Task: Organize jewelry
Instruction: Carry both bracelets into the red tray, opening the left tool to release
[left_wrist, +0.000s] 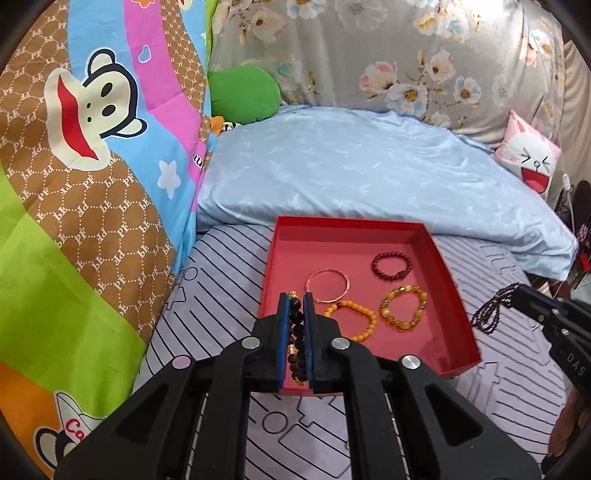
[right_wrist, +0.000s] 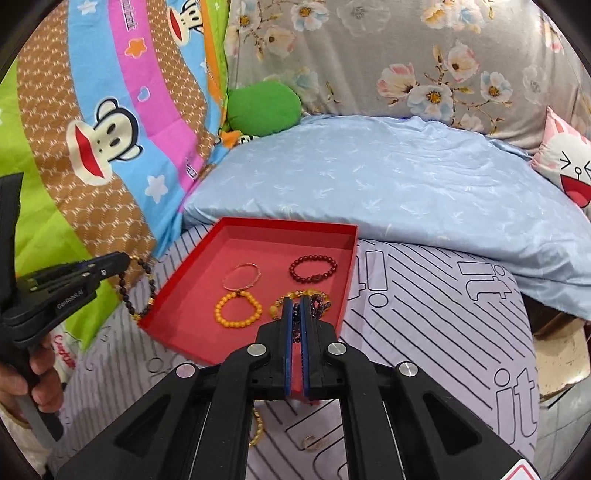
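Observation:
A red tray (left_wrist: 454, 295) (right_wrist: 184, 291) lies on the striped sheet. It holds a thin pink-gold bangle (left_wrist: 327, 285) (right_wrist: 242, 276), a dark red bead bracelet (left_wrist: 391, 265) (right_wrist: 313, 268), an orange bead bracelet (left_wrist: 364, 319) (right_wrist: 238, 308) and an amber bracelet (left_wrist: 404, 306) (right_wrist: 286, 297). My left gripper (left_wrist: 296, 299) (right_wrist: 123, 262) is shut on a dark bead bracelet (left_wrist: 297, 339) (right_wrist: 140, 291) at the tray's left edge. My right gripper (right_wrist: 295, 302) (left_wrist: 515, 293) is shut on a purple bead bracelet (right_wrist: 317, 306) (left_wrist: 487, 314) by the tray's right side.
A light blue pillow (left_wrist: 369, 166) lies behind the tray, a cartoon quilt (left_wrist: 92, 166) rises on the left, a floral cushion (left_wrist: 369, 55) stands at the back. A gold chain (right_wrist: 258, 424) and a small ring (right_wrist: 312, 443) lie on the sheet under my right gripper.

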